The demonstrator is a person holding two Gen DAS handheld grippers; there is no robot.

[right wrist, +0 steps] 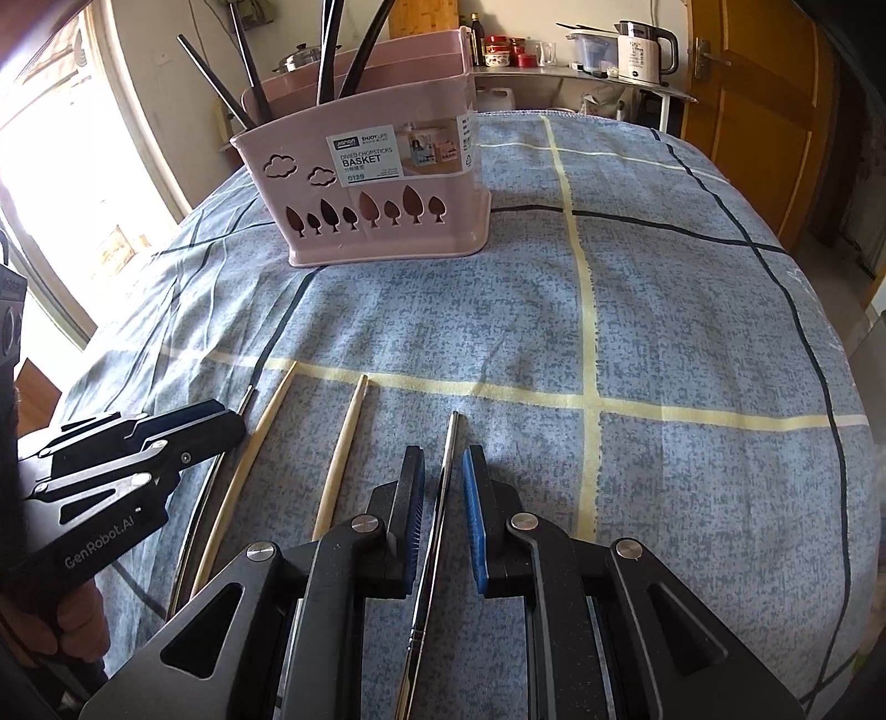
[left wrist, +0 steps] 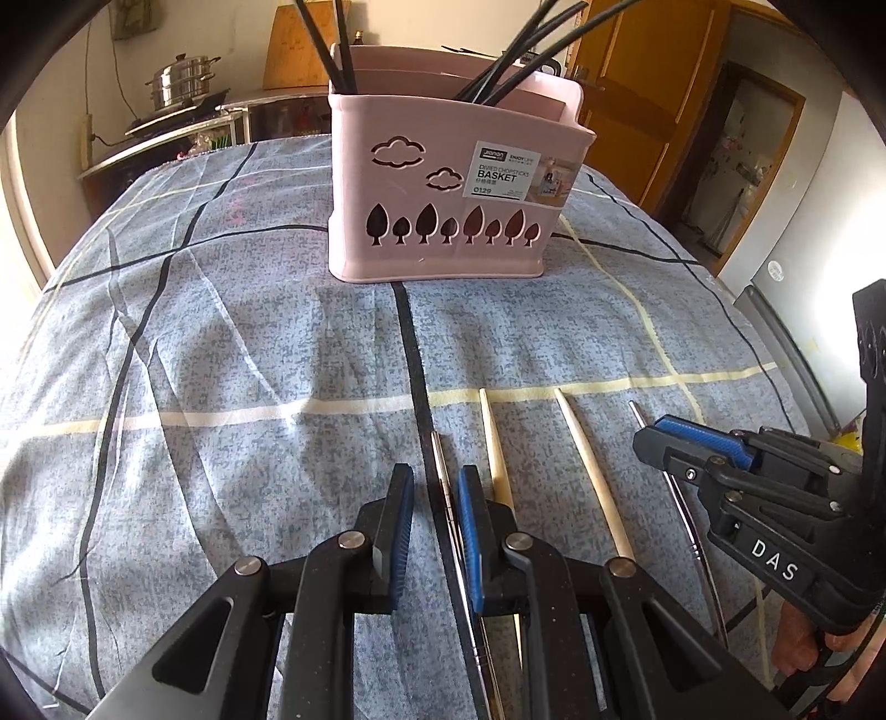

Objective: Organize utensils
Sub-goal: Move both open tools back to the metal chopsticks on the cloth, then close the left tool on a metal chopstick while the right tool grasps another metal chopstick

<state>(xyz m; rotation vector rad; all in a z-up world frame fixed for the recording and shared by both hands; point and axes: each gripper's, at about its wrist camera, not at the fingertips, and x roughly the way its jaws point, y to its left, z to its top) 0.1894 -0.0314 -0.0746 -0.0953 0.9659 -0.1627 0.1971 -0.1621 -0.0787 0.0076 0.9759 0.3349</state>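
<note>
A pink chopstick basket (left wrist: pixel 443 188) (right wrist: pixel 387 221) stands at the far side of the cloth, with several black chopsticks (left wrist: pixel 332 44) upright in it. Near the front lie two metal chopsticks and two wooden chopsticks (left wrist: pixel 495 443) (right wrist: pixel 346 437) in a row. My left gripper (left wrist: pixel 436 487) (right wrist: pixel 230 418) is open astride the left metal chopstick (left wrist: pixel 443 476), which lies close to its right pad. My right gripper (right wrist: pixel 443 476) (left wrist: pixel 653 437) is open astride the right metal chopstick (right wrist: pixel 446 465), with a gap on both sides.
A blue checked cloth (right wrist: pixel 664 332) covers the table. Behind it are a steel pot (left wrist: pixel 183 83) on a stove, a shelf with an electric kettle (right wrist: pixel 645 52) and jars, and a wooden door (right wrist: pixel 764 111). A hand holds each gripper's handle.
</note>
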